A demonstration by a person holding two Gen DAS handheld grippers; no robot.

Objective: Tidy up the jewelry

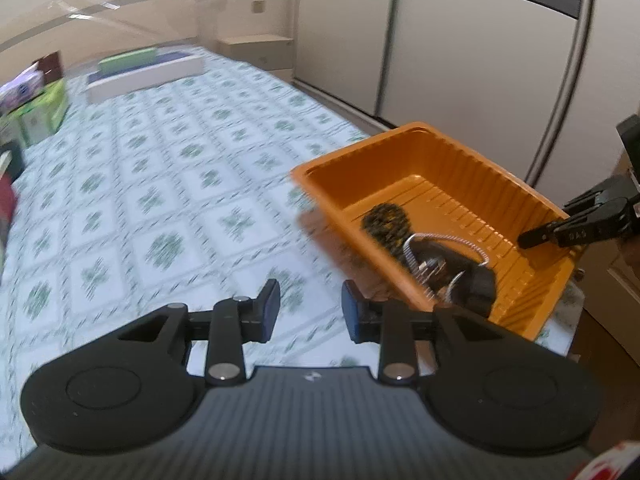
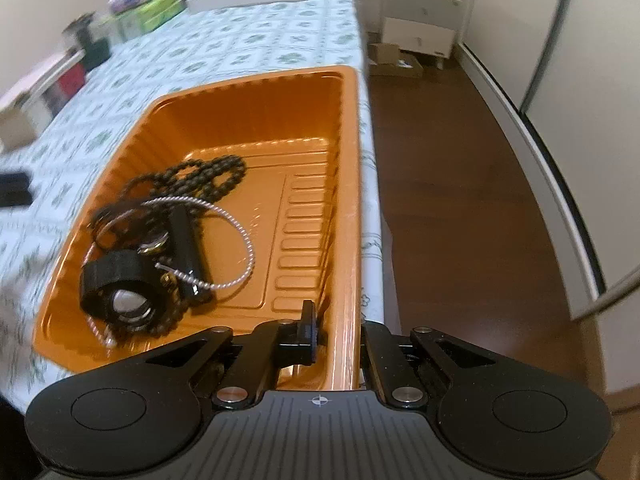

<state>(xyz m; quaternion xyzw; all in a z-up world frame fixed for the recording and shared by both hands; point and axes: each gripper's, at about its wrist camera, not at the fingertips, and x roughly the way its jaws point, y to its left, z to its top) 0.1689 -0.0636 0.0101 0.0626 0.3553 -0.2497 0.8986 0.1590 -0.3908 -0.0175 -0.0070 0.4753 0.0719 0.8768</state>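
The orange tray (image 2: 248,128) sits at the edge of the tabletop (image 1: 168,184), which is covered in a white cloth with a green flower pattern. In the right wrist view the tray fills the middle, its long right wall running from 12 o'clock down to 6 o'clock along the tabletop's edge, with dark wooden floor (image 2: 460,200) beyond at 3 o'clock.

The jewelry lies heaped in the tray's near left part, at about 9 o'clock in that view: a dark beaded necklace (image 2: 208,176) looped toward the tray's middle, a thin silver twisted chain (image 2: 244,240) curving over it, and a thick black ring-shaped piece (image 2: 116,280) closest to the near wall, with something shiny inside it.

The right tool (image 2: 340,336) is closed on the tray's right wall, one finger inside the tray and the other outside. In the left wrist view it shows at 3 o'clock, clamped on the rim.

The left tool (image 1: 310,308) hovers at 6 o'clock in its own view, just beside the tray's near corner, jaws partly apart with nothing between them and only cloth beneath.

Boxes (image 1: 36,112) stand at the tabletop's far end, at 10 o'clock.
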